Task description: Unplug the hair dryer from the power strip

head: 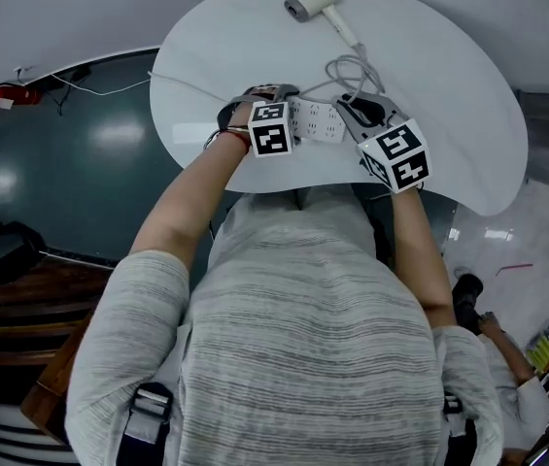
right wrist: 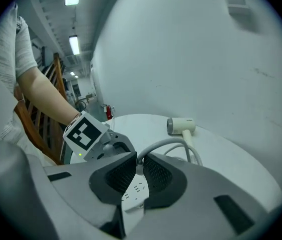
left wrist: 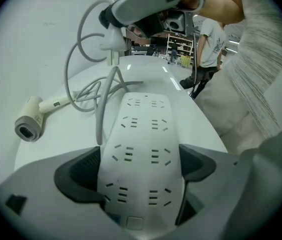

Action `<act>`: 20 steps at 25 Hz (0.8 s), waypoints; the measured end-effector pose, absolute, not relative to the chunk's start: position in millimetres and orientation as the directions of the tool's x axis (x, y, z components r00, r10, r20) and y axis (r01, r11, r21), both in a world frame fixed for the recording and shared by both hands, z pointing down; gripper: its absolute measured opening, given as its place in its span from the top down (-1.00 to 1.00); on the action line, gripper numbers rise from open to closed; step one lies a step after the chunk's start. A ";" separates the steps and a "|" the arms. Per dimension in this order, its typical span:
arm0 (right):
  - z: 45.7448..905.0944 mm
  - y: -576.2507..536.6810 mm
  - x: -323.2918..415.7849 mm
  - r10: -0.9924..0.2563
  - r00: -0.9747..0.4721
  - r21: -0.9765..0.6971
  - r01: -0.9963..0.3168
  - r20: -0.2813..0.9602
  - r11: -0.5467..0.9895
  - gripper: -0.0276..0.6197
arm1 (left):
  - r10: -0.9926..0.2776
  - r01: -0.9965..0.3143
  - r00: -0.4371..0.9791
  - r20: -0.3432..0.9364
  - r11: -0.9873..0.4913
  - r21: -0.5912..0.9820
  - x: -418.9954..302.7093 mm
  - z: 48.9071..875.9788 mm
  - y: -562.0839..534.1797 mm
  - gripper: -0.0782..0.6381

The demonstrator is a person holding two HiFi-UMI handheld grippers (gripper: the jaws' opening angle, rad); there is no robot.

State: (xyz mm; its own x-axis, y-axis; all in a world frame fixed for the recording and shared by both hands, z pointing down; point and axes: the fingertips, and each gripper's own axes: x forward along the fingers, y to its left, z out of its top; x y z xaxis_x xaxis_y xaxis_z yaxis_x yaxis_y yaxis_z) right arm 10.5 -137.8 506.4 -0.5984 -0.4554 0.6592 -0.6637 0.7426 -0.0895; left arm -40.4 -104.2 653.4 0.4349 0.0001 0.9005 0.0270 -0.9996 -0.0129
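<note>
A white power strip (left wrist: 141, 149) lies on the round white table (head: 449, 95), and my left gripper (left wrist: 141, 166) is shut on its sides, pinning it down. My right gripper (right wrist: 140, 171) is shut on the hair dryer's white plug (left wrist: 113, 40). The plug hangs above the far end of the strip, its prongs out of the sockets. Its grey cord (right wrist: 173, 144) loops across the table to the cream hair dryer (head: 313, 3), which lies on its side at the far edge. In the head view the left gripper (head: 272, 100) and right gripper (head: 361, 110) flank the strip (head: 315, 121).
The cord's loose coils (head: 352, 71) lie between the strip and the hair dryer. The table's near edge is just below my hands. A red object (head: 7, 93) sits on the dark floor at left, and a person (head: 507, 357) crouches at lower right.
</note>
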 end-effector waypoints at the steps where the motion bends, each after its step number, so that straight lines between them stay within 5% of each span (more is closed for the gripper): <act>1: 506.2 -140.1 17.2 -0.466 -0.593 -0.092 -0.677 0.657 0.730 0.75 | -0.001 0.027 0.436 0.900 -1.000 -0.014 -40.7 653.1 -104.1 -0.54; 7: 516.9 -144.5 36.5 -0.498 -0.574 -0.096 -0.712 0.650 0.696 0.75 | -0.029 -0.031 0.447 0.894 -0.999 -0.018 -47.7 649.8 -103.5 -0.54; 17: 511.2 -152.5 37.6 -0.522 -0.639 -0.253 -0.737 0.565 0.627 0.74 | -0.152 -0.247 0.718 0.679 -0.968 0.044 -47.2 565.5 -103.0 -0.52; 18: 508.5 -153.7 36.6 -0.521 -0.650 -0.274 -0.732 0.553 0.623 0.74 | -0.166 -0.270 0.743 0.649 -0.961 0.062 -47.7 555.4 -103.3 -0.49; 20: 507.4 -156.5 35.9 -0.522 -0.662 -0.308 -0.731 0.538 0.609 0.74 | -0.227 -0.337 0.779 0.584 -0.938 0.085 -51.4 535.6 -108.2 0.05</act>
State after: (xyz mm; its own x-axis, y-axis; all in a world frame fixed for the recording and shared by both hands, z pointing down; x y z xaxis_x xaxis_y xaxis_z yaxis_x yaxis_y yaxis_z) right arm 35.9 -156.5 507.4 -0.6618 -0.5220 0.5381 -0.7308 0.6093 -0.3077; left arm -51.4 -108.2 535.6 0.7794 -0.2270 0.5840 -0.3366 -0.9378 0.0847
